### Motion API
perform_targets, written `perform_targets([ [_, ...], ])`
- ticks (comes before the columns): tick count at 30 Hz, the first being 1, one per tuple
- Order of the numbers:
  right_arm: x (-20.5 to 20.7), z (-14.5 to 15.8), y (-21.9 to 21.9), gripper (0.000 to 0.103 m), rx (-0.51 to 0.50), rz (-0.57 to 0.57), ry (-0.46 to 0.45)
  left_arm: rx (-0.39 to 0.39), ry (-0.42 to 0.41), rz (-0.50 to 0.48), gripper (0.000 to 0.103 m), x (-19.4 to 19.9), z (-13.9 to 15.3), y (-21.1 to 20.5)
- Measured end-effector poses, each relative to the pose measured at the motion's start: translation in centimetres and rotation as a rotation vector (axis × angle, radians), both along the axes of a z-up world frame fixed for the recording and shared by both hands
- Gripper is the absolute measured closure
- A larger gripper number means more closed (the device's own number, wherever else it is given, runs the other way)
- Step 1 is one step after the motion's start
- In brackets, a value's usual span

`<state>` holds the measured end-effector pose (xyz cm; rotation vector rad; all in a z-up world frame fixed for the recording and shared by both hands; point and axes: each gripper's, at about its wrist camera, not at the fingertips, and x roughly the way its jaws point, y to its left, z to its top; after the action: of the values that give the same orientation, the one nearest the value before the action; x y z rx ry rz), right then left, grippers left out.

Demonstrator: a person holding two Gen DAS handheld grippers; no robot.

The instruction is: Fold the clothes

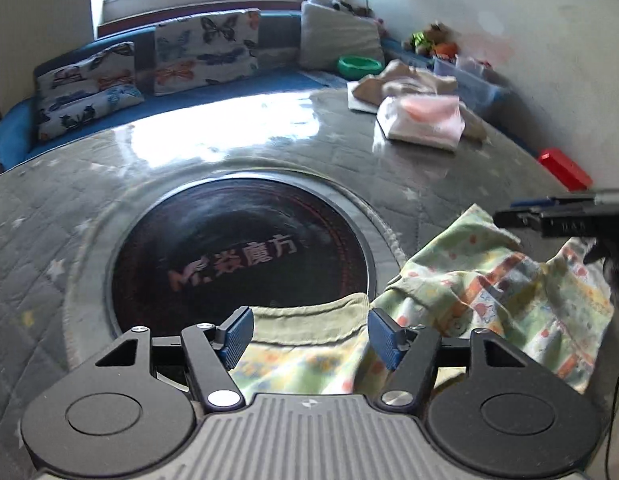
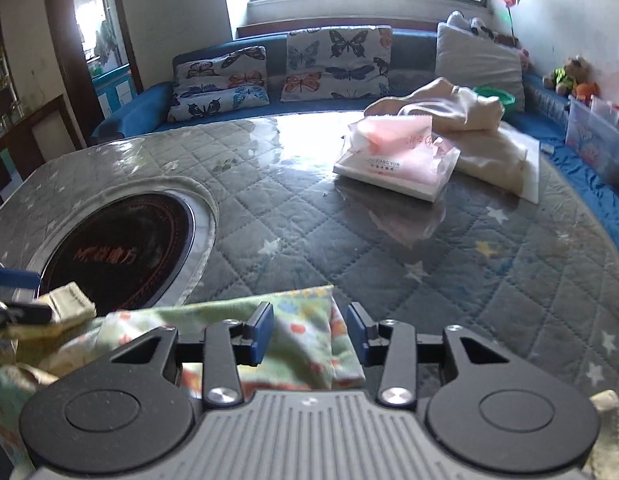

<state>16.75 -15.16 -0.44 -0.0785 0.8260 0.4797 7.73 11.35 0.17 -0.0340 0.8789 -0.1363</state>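
Note:
A small green patterned garment [image 1: 489, 292] lies crumpled at the near edge of the quilted table [image 1: 269, 152]. Its ribbed waistband [image 1: 309, 316] lies between the blue pads of my left gripper [image 1: 309, 338], which is open above it. My right gripper [image 2: 309, 334] is open too, with a corner of the same garment [image 2: 305, 320] between its pads. The right gripper shows at the right edge of the left wrist view [image 1: 549, 220]. The left gripper's tip shows at the left edge of the right wrist view [image 2: 13, 292].
A round black cooktop [image 1: 241, 256] is set in the table by the garment. A pink-and-white bag [image 2: 393, 160] and beige clothes [image 2: 461, 120] lie at the far right. A blue sofa with butterfly cushions [image 2: 337, 64] runs behind; a red box [image 1: 565, 168] sits right.

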Motion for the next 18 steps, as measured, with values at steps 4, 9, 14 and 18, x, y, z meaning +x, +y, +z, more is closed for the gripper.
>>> perform_targets([
  [4, 1.3, -0.8, 0.4, 0.062, 0.017, -0.006, 0.025, 0.004, 0.019, -0.029, 0.048, 0.1, -0.6, 0.0],
  [9, 2.0, -1.7, 0.9, 0.062, 0.017, -0.001, 0.043, 0.033, 0.026, -0.023, 0.092, -0.5, -0.9, 0.8],
  [14, 2.1, -2.2, 1.2, 0.061, 0.021, -0.005, 0.05, 0.058, 0.006, 0.029, 0.096, -1.4, -0.9, 2.0],
  [18, 2.2, -2.2, 1.4, 0.059, 0.021, -0.005, 0.047, 0.088, -0.005, 0.065, 0.074, -1.3, -0.7, 2.1],
])
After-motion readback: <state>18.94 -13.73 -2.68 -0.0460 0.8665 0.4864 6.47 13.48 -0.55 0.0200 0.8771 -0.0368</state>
